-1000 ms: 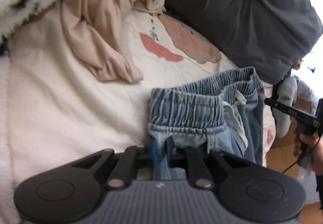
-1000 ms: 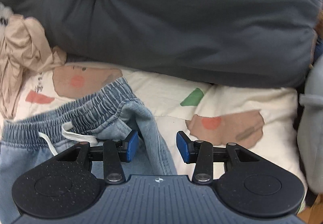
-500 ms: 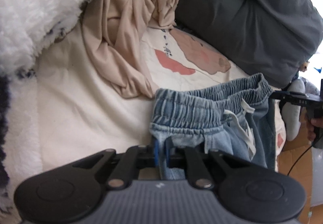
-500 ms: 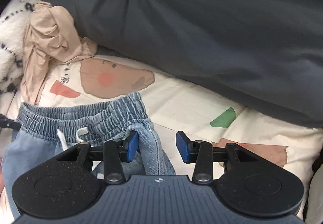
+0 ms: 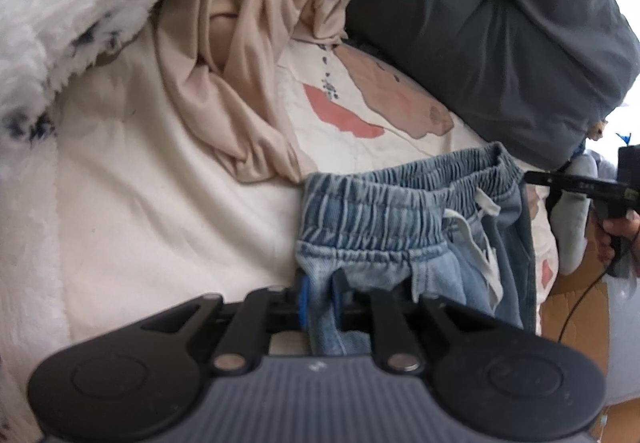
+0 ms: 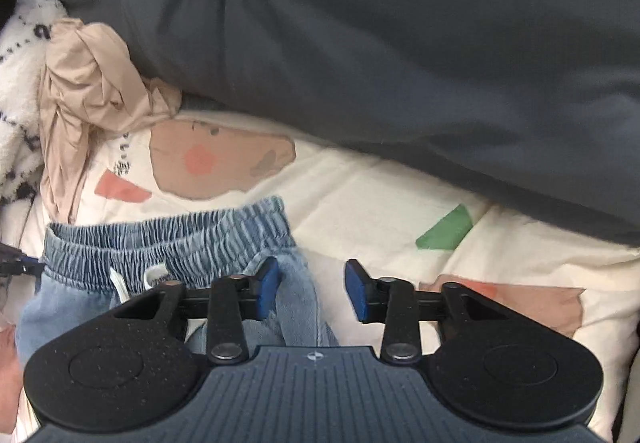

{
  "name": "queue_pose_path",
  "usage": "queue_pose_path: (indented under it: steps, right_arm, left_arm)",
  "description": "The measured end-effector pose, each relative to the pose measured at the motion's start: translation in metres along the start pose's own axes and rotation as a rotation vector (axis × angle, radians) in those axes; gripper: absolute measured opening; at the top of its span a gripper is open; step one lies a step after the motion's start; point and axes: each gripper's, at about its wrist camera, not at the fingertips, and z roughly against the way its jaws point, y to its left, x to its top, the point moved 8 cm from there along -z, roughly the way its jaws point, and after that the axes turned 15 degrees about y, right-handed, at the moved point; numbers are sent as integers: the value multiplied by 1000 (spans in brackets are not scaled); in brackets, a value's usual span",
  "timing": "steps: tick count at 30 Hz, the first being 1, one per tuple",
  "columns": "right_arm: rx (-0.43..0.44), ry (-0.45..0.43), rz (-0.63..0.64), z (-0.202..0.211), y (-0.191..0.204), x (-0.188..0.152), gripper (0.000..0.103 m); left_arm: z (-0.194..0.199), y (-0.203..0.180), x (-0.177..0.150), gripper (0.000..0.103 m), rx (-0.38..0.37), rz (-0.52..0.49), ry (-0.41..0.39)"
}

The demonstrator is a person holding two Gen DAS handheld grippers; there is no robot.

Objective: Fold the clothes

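Observation:
Light blue denim shorts (image 5: 400,219) with an elastic waistband and a white drawstring lie on a cream patterned quilt (image 5: 160,203). My left gripper (image 5: 320,293) is shut on the left side of the shorts just below the waistband. My right gripper (image 6: 312,285) is open, its blue pads wide apart, with the shorts' right side (image 6: 298,295) lying between them. In the left wrist view the right gripper (image 5: 580,187) shows at the right end of the waistband, held by a hand.
A crumpled beige garment (image 5: 256,55) lies beyond the shorts to the left. A bulky dark grey duvet (image 6: 400,63) fills the far side. A white fluffy blanket (image 5: 60,3) is at the far left. A cardboard box (image 5: 576,311) stands off the bed's right edge.
Both grippers have carried the shorts toward the beige garment and the duvet. The left stays shut on the denim; the right stays open around the other side.

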Motion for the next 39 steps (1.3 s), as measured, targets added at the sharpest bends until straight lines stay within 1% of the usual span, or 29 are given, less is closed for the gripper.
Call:
queue_pose_path:
  steps: [2,5,8,10,12,14,15,16,19,20,21,22,23,24,26,29,31,34,35,37,39]
  right_arm:
    - [-7,31,15,-10,0,-2,36]
    - [0,55,23,-20,0,-3,30]
    - [-10,88,33,-33,-1,0,30]
    - [-17,130,44,-45,-1,2,31]
    - [-22,175,53,-56,-1,3,31]
    - [-22,207,54,-63,-1,3,32]
    - [-22,222,54,-66,-1,4,32]
    - [-21,238,53,-68,-1,3,32]
    - [-34,265,81,-69,1,3,32]
    - [-49,269,100,-68,3,3,31]
    - [-80,269,133,-67,7,3,23]
    - [-116,268,171,-66,11,3,18]
    - [-153,267,208,-64,14,3,10]
    - [-190,266,246,-63,18,3,5]
    - [-276,256,309,-57,22,2,3]
    - [-395,230,367,-45,21,0,0]
    - [-449,206,369,-36,16,-1,0]
    - [-614,137,344,-17,-1,3,0]
    - [-614,120,298,-8,-10,5,0]
    - [-570,92,199,8,-26,7,0]
    - [-479,51,147,21,-33,8,0]
  left_arm:
    - [0,1,-1,14,0,-2,2]
    - [0,2,-1,14,-1,-5,6]
    - [-1,2,-1,18,1,-5,14]
    - [-5,3,-2,23,3,4,28]
    - [-8,4,-3,23,-7,18,37]
    - [-10,3,-5,28,-25,29,45]
    - [-12,3,-6,34,-33,34,51]
    - [-13,2,-8,38,-42,36,56]
    - [-17,-4,-12,40,-55,18,62]
    - [-18,-6,-14,38,-55,9,63]
    - [-18,-8,-14,23,-55,0,56]
    - [-18,-8,-13,11,-53,-2,47]
    - [-17,-9,-11,9,-40,-12,39]
    - [-16,-10,-9,5,-23,-26,31]
    - [-10,-13,-4,5,19,-64,10]
    - [-1,-15,7,4,65,-75,-33]
    - [5,-18,17,4,87,-80,-69]
    - [17,-22,37,4,114,-86,-120]
    - [20,-23,43,4,118,-90,-127]
    - [26,-24,54,4,123,-101,-133]
    - [32,-27,59,4,138,-124,-140]
